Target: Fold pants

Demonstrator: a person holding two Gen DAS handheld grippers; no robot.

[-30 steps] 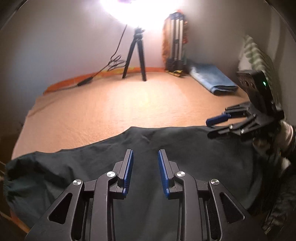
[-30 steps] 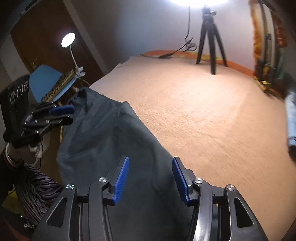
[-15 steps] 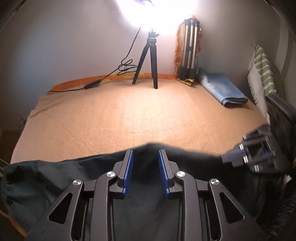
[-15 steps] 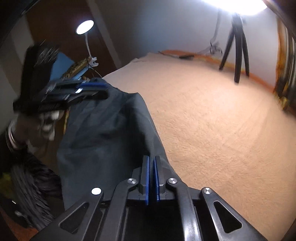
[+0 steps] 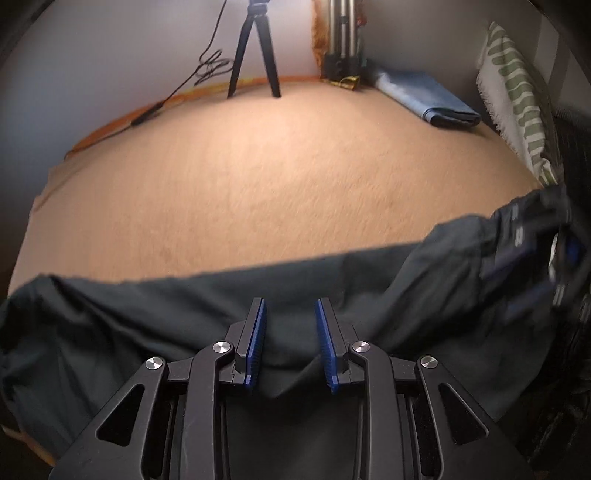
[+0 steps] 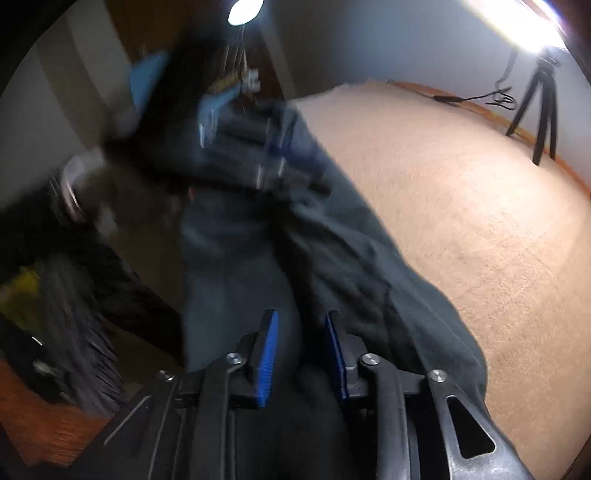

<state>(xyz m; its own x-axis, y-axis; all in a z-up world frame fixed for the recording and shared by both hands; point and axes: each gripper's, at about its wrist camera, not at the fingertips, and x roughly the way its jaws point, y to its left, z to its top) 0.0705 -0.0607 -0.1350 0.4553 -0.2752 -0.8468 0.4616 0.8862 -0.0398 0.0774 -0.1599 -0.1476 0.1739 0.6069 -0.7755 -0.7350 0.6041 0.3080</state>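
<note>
Dark pants [image 5: 147,332] are seen lying along the near edge of a bed covered by a tan blanket [image 5: 277,177], the cloth stretched sideways across the lower part of the left wrist view and rumpled into shallow folds.

Left gripper [image 5: 290,343]: its blue-padded fingers [image 5: 256,343] are held apart, with a raised hump of the dark cloth sitting in the gap between them. The pads are not pressed together; whether the cloth is actually pinched cannot be told.

Right gripper [image 6: 303,354]: fingers [image 6: 269,354] likewise parted, with dark cloth bunched in the gap and running forward from it (the same uncertainty applies here as to any real hold). In the left wrist view this gripper is seen only as a motion-blurred dark shape [image 5: 535,254] at the right end of the pants. The left gripper is rendered just as blurred in the right wrist view [image 6: 251,147], above the far part of the cloth.

Farther back on the blanket, well apart from the pants, a black tripod [image 5: 255,48] is stood near the wall, with a cable [image 5: 210,66] trailing beside it. A folded blue cloth [image 5: 428,98] is laid at the far right, and a green-striped white textile [image 5: 517,99] is propped along the right edge. A lit lamp [image 6: 243,5] is visible at top in the right wrist view.
</note>
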